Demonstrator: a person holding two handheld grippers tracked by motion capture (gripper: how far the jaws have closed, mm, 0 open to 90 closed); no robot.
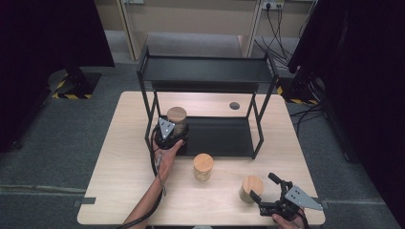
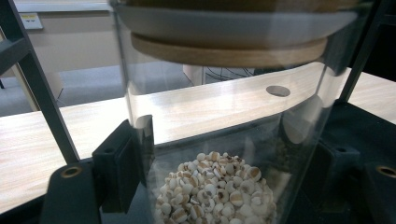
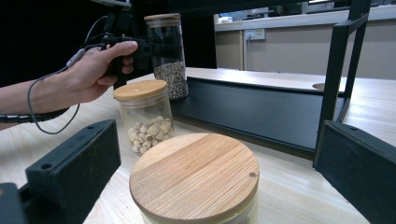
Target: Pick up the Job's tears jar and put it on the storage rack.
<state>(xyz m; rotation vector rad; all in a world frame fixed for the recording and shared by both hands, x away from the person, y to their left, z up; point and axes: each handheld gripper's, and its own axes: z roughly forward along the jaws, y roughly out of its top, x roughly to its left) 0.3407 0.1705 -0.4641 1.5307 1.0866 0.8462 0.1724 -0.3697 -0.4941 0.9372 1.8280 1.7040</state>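
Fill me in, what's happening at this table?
A person is putting lidded glass jars onto a black two-tier rack. The left hand-held gripper is clamped on a tall jar of grains at the lower tray's left end. The right hand-held gripper is open beside a jar near the front edge. A middle jar waits on the wooden table.

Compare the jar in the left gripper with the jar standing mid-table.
The held jar is taller than the mid-table jar. The held jar sits clamped in the left gripper at the lower shelf; the mid-table jar stands free on the table. Both are clear glass with round wooden lids and part-filled with pale grains.
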